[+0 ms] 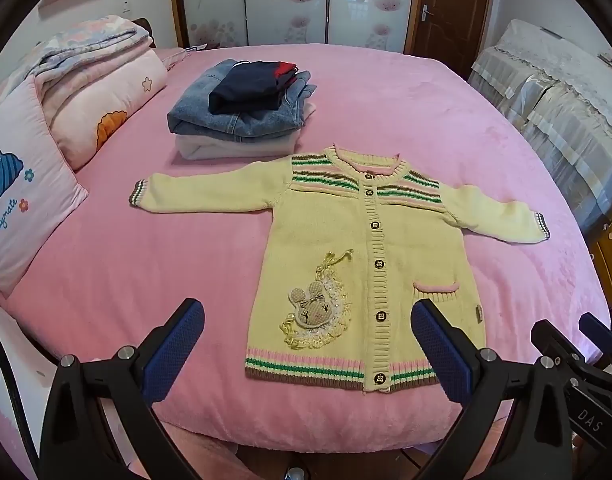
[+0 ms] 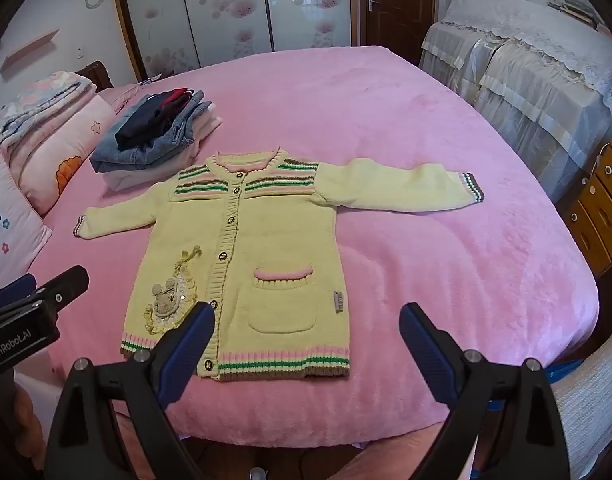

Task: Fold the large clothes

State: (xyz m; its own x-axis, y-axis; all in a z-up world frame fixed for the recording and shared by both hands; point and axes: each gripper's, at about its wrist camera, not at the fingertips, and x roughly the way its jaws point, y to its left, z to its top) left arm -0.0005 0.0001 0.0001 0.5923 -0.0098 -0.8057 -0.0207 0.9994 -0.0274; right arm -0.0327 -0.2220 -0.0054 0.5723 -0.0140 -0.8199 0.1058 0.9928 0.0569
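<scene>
A yellow knitted cardigan [image 1: 338,248] [image 2: 242,248] lies flat and buttoned on the pink bed, both sleeves spread out sideways, hem toward me. It has striped shoulders, a mouse patch and a pink-edged pocket. My left gripper [image 1: 308,320] hovers open above the hem near the bed's front edge, with nothing between its blue pads [image 1: 174,352]. My right gripper [image 2: 306,322] also stands open over the hem's pocket side, empty. In the left wrist view the right gripper [image 1: 586,344] shows at the right edge; in the right wrist view the left gripper [image 2: 34,300] shows at the left edge.
A stack of folded clothes [image 1: 246,108] [image 2: 158,136], denim with dark garments on top, sits behind the cardigan. Folded quilts [image 1: 102,80] and a pillow [image 1: 22,200] lie at the left. Covered furniture [image 2: 538,80] and a wooden cabinet [image 2: 598,212] stand to the right of the pink bed [image 1: 426,120].
</scene>
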